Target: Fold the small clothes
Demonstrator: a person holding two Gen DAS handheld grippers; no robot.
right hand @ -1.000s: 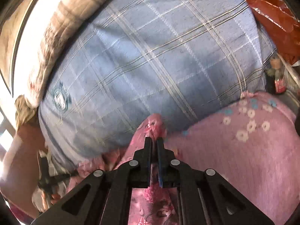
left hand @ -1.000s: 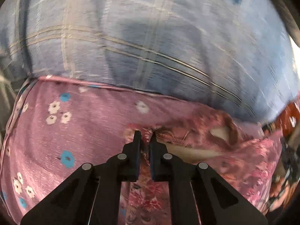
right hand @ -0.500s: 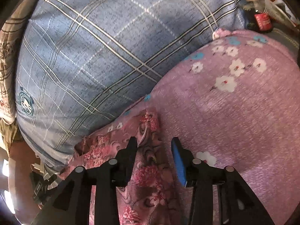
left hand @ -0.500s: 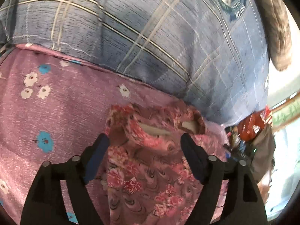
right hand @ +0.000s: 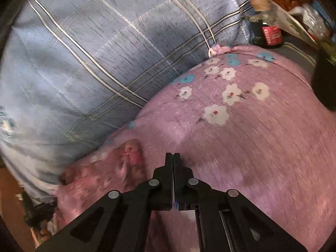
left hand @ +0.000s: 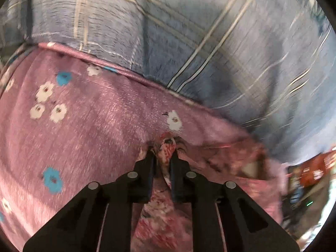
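Pink floral cotton garment [left hand: 168, 153] | we are pinching its corner in left tongs [left hand: 163, 157] for folding | right tongs [right hand: 173, 157] closed, empty

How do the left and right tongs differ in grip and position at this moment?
The left tongs are shut on the floral garment, with a bunched fold between the fingers; the right tongs are shut with nothing between them. The left tongs sit over the garment; the right tongs sit beside it, over the pink blanket. Both are black and point toward the blue plaid sheet.
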